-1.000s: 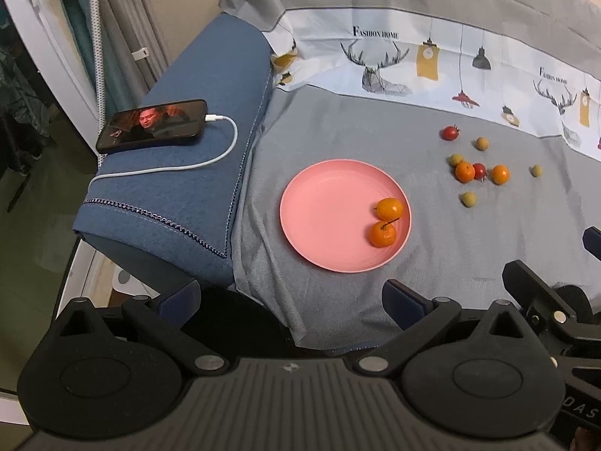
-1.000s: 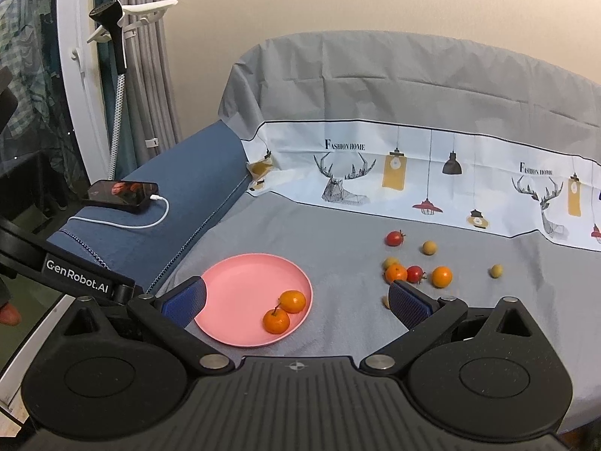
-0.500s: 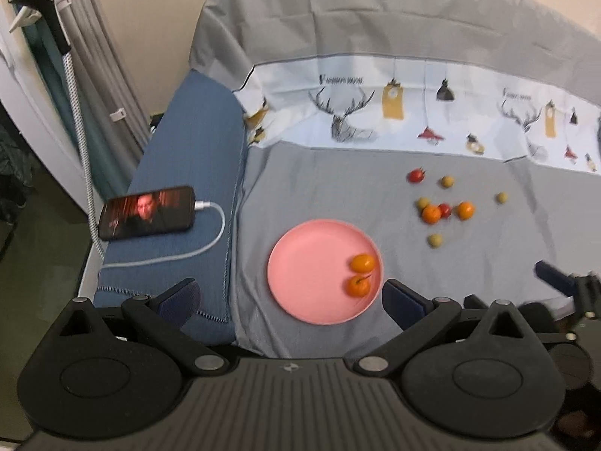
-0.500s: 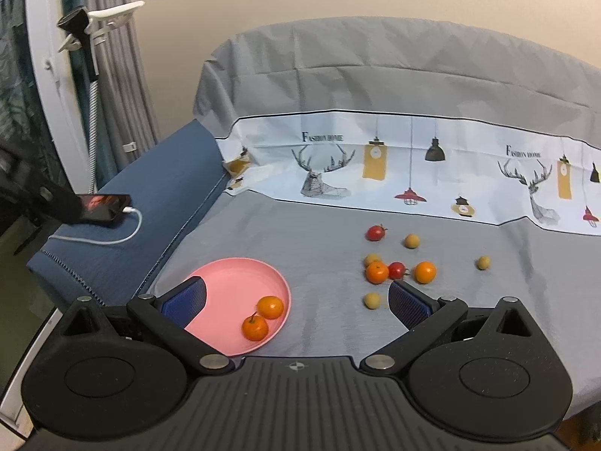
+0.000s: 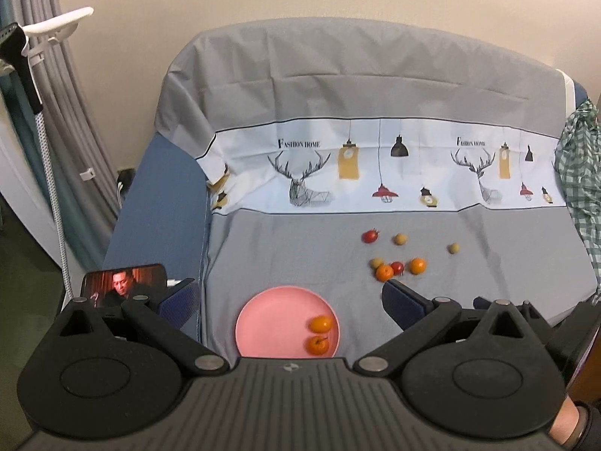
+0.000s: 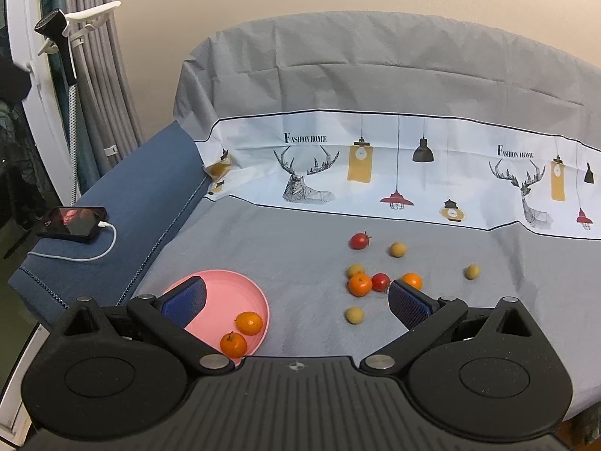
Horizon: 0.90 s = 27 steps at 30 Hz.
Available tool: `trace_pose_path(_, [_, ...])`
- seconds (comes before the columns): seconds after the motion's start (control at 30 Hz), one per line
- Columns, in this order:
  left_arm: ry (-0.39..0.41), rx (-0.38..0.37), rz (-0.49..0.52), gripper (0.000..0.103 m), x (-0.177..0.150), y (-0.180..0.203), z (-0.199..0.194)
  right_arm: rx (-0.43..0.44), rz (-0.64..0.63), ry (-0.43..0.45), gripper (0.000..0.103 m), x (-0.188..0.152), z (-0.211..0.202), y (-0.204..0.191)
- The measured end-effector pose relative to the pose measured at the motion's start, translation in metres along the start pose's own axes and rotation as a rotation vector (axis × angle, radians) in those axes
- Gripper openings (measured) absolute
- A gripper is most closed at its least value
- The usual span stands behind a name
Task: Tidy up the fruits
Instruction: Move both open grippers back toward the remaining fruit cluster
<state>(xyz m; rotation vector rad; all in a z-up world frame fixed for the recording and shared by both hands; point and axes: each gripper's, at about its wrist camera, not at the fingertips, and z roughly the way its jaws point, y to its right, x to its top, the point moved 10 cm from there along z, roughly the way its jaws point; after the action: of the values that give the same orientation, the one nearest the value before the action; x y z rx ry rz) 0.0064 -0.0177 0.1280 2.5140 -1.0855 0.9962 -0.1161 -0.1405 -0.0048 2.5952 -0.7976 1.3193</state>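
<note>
1. Two oranges (image 6: 240, 332) sit in the pink plate (image 6: 225, 282).
2. Nine fruits (image 6: 379, 278) remain scattered right of the plate.
3. Left gripper (image 5: 289, 302) and right gripper (image 6: 296, 302): fingers apart, empty.

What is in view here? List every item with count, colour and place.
plate: 1, pink, front left of the grey cloth
plated oranges: 2, orange, on the plate's right side
loose oranges: 2, orange, on the cloth, right of the plate
tomatoes: 2, red, on the cloth; one between the loose oranges
small round fruits: 4, yellow-green, scattered on the cloth
phone: 1, black, screen lit, on the blue cushion
cable: 1, white, plugged into the phone
checked fabric: 1, green and white, far right
left tongs: open, empty
right tongs: open, empty
</note>
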Motion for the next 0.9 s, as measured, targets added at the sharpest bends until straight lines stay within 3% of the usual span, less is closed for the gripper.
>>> trace_pose_path(0.53, [0.008, 0.009, 0.032, 0.103, 0.016, 0.024, 0.022, -0.032, 0.030, -0.027, 0.102, -0.008, 0.017, 0.027])
trace_pose_path(0.73, [-0.079, -0.037, 0.066, 0.103, 0.000, 0.046, 0.073, -0.063, 0.083, -0.022, 0.102, -0.015, 0.022, 0.051])
trace_pose_path(0.9, [-0.165, -0.023, 0.092, 0.103, -0.020, 0.061, 0.134, -0.088, 0.121, -0.020, 0.102, -0.023, 0.024, 0.075])
